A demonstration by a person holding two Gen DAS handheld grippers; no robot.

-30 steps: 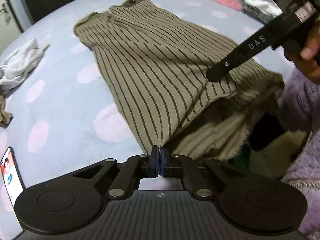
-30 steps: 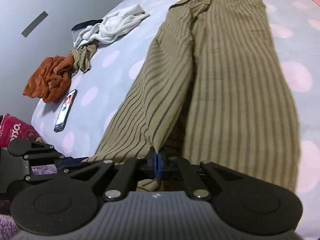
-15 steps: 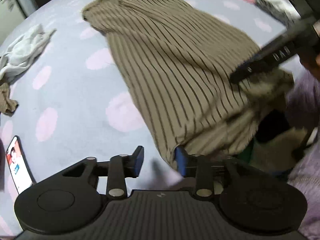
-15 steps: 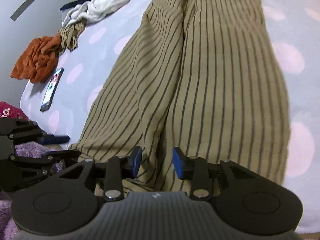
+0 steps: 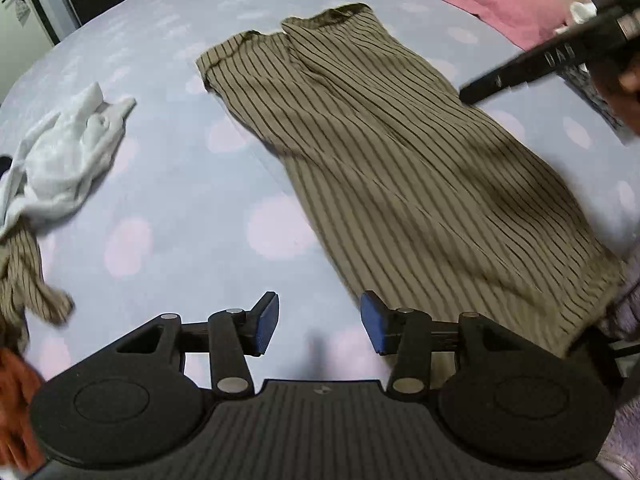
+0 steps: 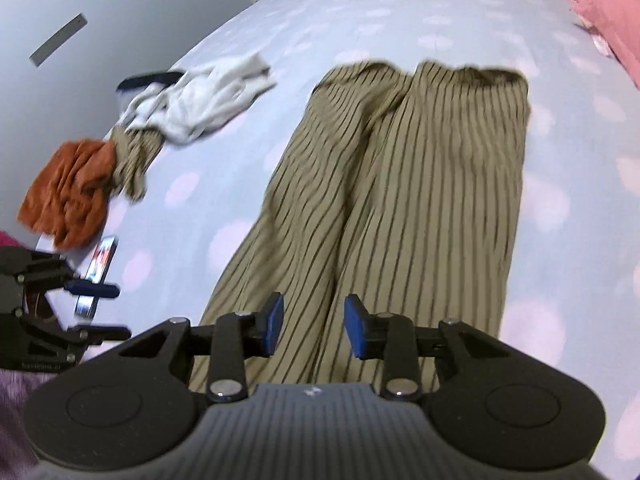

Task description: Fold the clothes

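Both claws are found wide open and empty: the left claw (image 5: 318,326) is held over bare sheet just beside the near hem, the right claw (image 6: 314,326) over the near end of the olive, dark-striped fabric garment (image 6: 400,200). That garment is laid flat lengthwise on the lilac, pink-dotted bed (image 5: 168,184). Spreading is judged complete; a fold is not yet made. Next, one end must be regrasped and carried over the other.

Striped trousers (image 5: 400,168) (flat) beyond gaping left gripper (image 5: 318,326)
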